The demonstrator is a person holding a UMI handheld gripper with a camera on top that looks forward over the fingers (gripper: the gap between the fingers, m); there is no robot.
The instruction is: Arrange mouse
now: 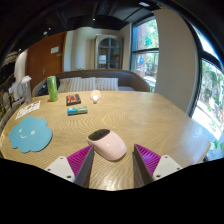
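While the gripper [110, 160] was held low over the round wooden table [150, 115], a pale pink computer mouse [107, 144] sat between its two fingers, its dark front end turned toward the left finger. The magenta pads [147, 157] stood to either side of the mouse, and the left one appeared to touch its flank; a sliver of gap seemed to remain on the right, so the claw was recorded as released, not clenched — the mouse rested on the table under its own weight.

Beyond the fingers lay a blue mouse mat [30, 133], well apart to the left, with a green cup [52, 88], a small dark box [73, 99] and a teal object [77, 111] farther back.

Handling assessment: the mouse was judged light and rigid, with a smooth curved shell likely to slip under a glancing pinch. Hold should be taken across the two long sides at mid-body — not over the domed top or buttons — with pads square to the flanks.
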